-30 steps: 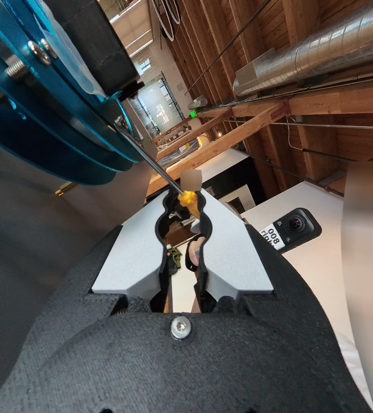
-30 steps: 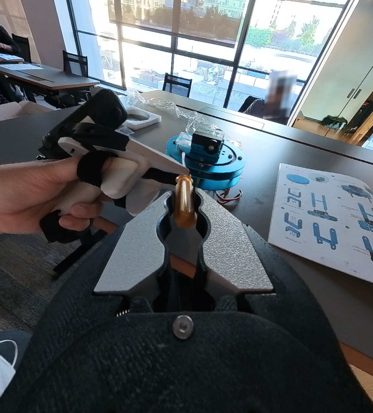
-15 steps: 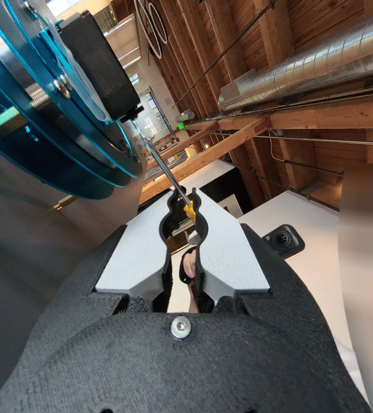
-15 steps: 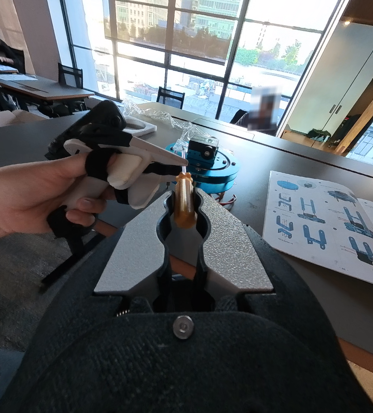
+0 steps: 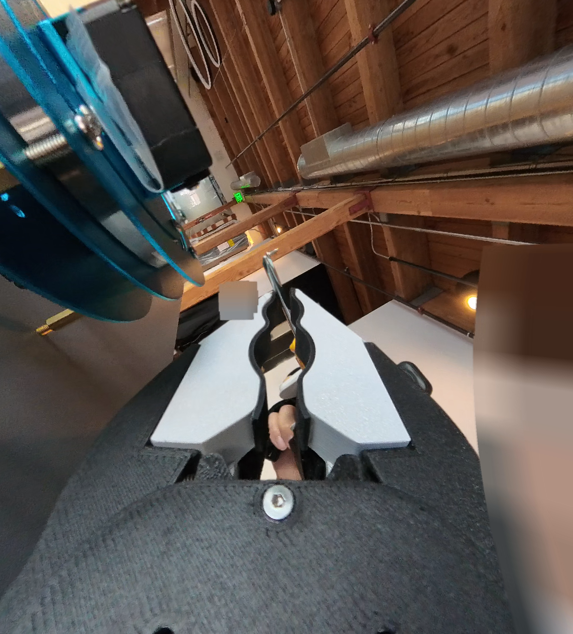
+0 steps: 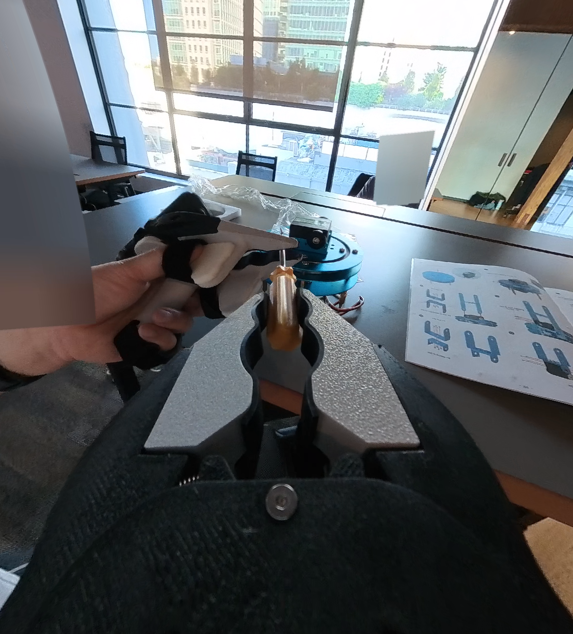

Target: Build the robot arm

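While clamped at its amber handle between the right gripper's (image 6: 279,302) jaws, the screwdriver (image 6: 282,317) is held with its long axis pointing forward, shaft tip toward the blue round servo base (image 6: 326,271) on the dark table (image 6: 449,247). The left gripper (image 5: 279,302), nearer that base, is seen narrowly parted and holding nothing, the shaft merely visible through its gap.

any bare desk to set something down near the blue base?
Free: dark desk strip between the round blue plate assembly and the open instruction booklet, and behind the booklet toward the window. Crowded: left of the assembly, where the left tongs and crinkled clear plastic wrap sit.
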